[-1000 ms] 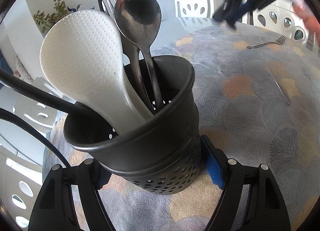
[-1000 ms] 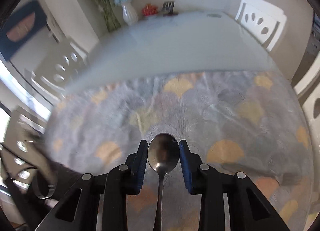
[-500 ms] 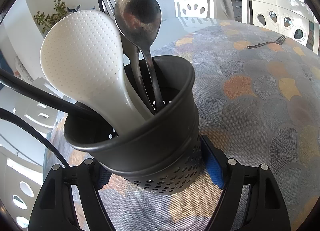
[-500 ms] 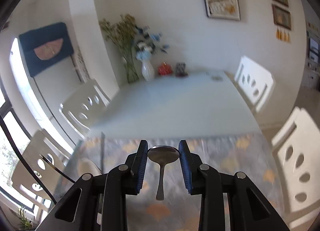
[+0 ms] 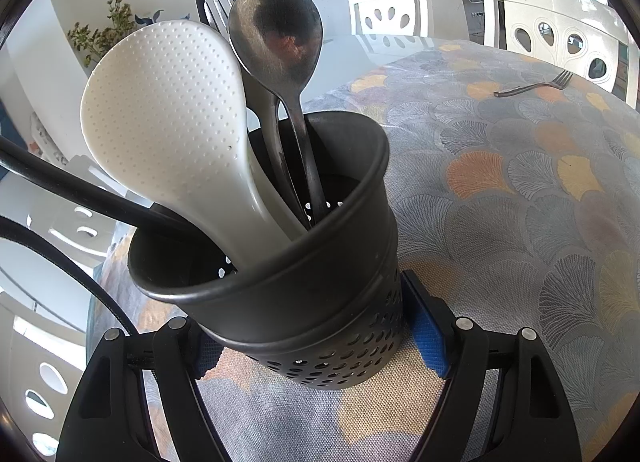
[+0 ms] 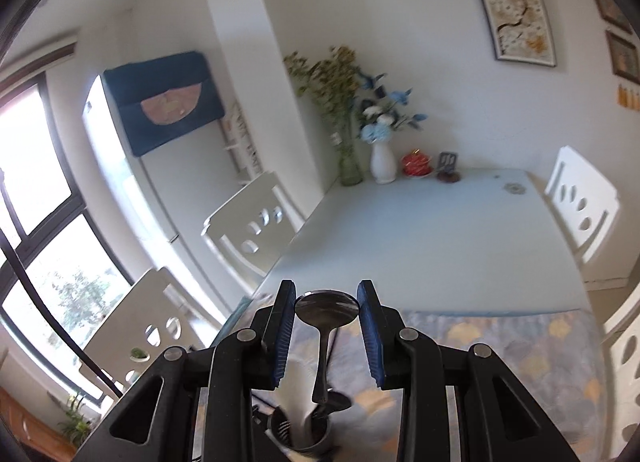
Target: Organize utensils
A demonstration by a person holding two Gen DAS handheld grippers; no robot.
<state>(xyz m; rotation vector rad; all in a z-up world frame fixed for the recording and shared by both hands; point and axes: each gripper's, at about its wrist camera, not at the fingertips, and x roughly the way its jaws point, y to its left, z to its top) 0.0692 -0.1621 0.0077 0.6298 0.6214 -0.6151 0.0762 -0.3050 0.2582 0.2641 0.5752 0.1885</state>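
Polished steel spoon, lower centre of frame, sits bowl-first between the right claw pads, gripped; stiff, light, slippery, better taken at the neck. Left claw clamps the black perforated holder, centre frame, on the surface.

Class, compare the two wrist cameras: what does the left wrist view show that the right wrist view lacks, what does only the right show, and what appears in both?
Only the left wrist view shows the left gripper clamped around the black holder, and a fork lying on the tablecloth.

Only the right wrist view shows the right gripper gripping a spoon by its bowl, handle hanging down, plus a white vase.

Both show the holder with the white paddle, the tablecloth and white chairs.
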